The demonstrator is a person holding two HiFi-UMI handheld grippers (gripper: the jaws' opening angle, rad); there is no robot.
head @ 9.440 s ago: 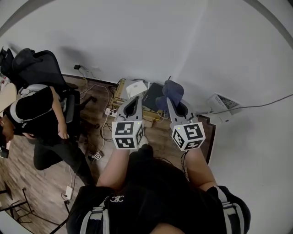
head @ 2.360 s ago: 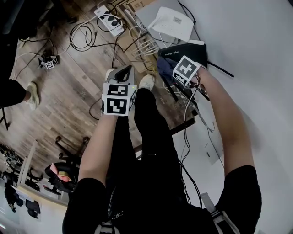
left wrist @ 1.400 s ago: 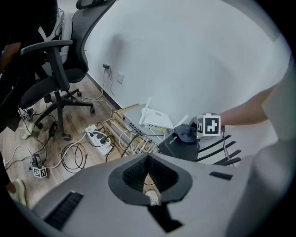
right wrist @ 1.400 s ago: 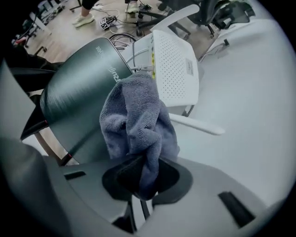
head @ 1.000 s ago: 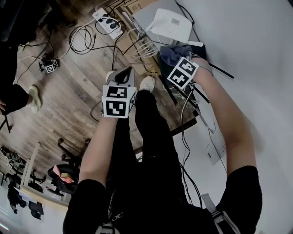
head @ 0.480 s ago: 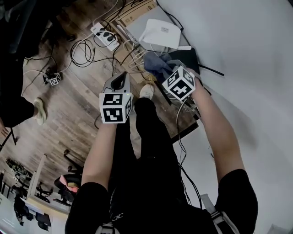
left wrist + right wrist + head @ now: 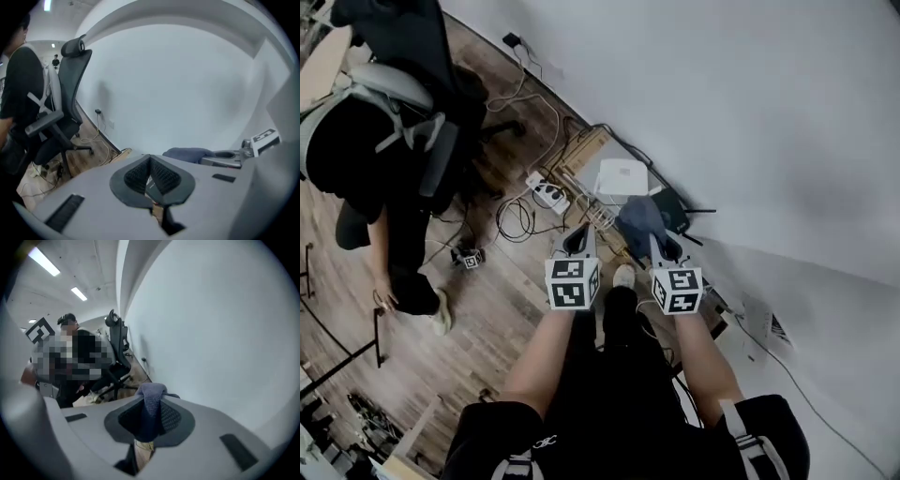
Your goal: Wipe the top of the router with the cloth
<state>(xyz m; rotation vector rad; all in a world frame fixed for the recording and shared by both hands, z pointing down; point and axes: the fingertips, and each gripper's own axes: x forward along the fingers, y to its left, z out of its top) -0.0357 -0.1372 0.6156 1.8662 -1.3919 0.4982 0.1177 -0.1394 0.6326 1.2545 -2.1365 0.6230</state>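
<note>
A black router (image 7: 677,212) with thin antennas sits on the floor by the white wall, beside a white router (image 7: 622,177). My right gripper (image 7: 657,240) is shut on a dark blue cloth (image 7: 639,217), which covers part of the black router in the head view. In the right gripper view the cloth (image 7: 151,401) is pinched between the pads and bunches over the tips of my right gripper (image 7: 149,414). My left gripper (image 7: 580,232) is held level beside the right one. Seen from the left gripper view, my left gripper (image 7: 150,174) is shut with nothing in it, and the cloth (image 7: 187,154) shows at right.
Tangled cables and a white power strip (image 7: 547,195) lie on the wooden floor left of the routers, near a cardboard box (image 7: 585,150). A small marker cube (image 7: 469,259) rests on the floor. A person (image 7: 370,159) sits on a black office chair (image 7: 455,112) at far left.
My right gripper has drawn back off the black router with the cloth still in it and now sits beside the left one. The head view has swung up and takes in more of the floor.
</note>
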